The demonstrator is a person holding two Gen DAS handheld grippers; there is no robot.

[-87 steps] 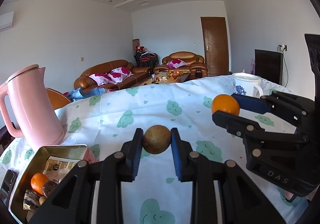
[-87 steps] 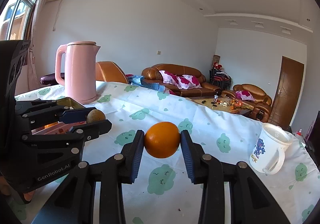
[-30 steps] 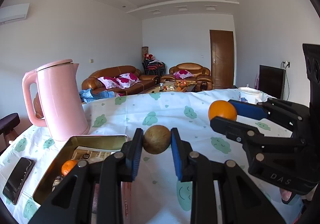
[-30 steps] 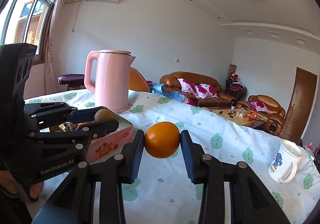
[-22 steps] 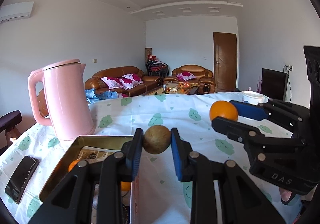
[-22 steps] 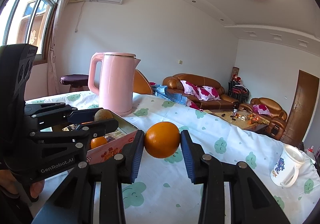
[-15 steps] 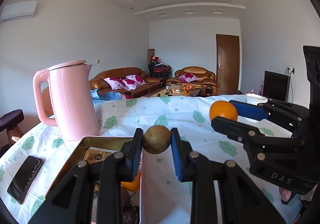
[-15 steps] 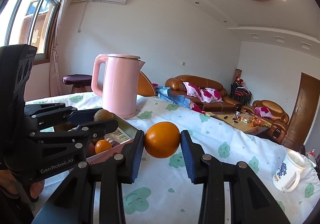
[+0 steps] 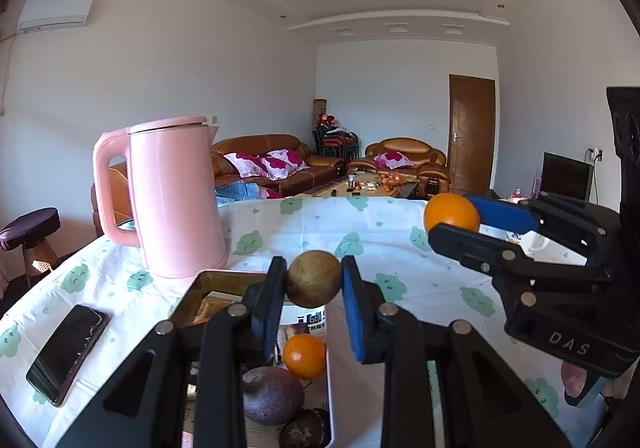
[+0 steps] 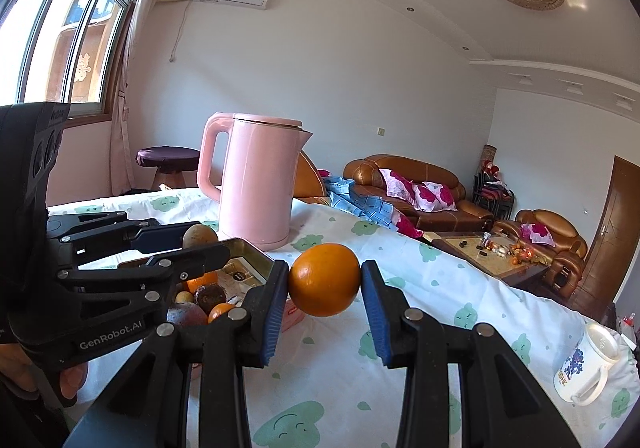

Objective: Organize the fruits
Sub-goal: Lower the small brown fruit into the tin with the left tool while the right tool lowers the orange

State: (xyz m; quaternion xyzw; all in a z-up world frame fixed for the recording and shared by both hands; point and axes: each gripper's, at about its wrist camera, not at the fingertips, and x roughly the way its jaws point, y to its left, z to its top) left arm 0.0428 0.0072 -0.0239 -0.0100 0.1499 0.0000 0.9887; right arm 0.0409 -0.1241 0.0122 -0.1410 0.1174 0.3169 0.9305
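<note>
Gold-rimmed tin (image 9: 188, 294), landmark, on bench beside pink kettle (image 9: 176, 195); fruit inside. Left claw (image 9: 314, 280) pinching brown round fruit (image 9: 314, 279) above tin, likely for drop-in. Right claw (image 10: 325, 280) pinching orange (image 10: 325, 279) just right of tin, apparently queued next.

The kettle (image 9: 176, 195) stands behind the tin (image 9: 224, 280), with the phone (image 9: 66, 352) lying to the tin's left.

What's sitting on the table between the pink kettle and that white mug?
Nothing rests there: in the right wrist view, only bare cloud-print tablecloth runs from the pink kettle to the white mug.
</note>
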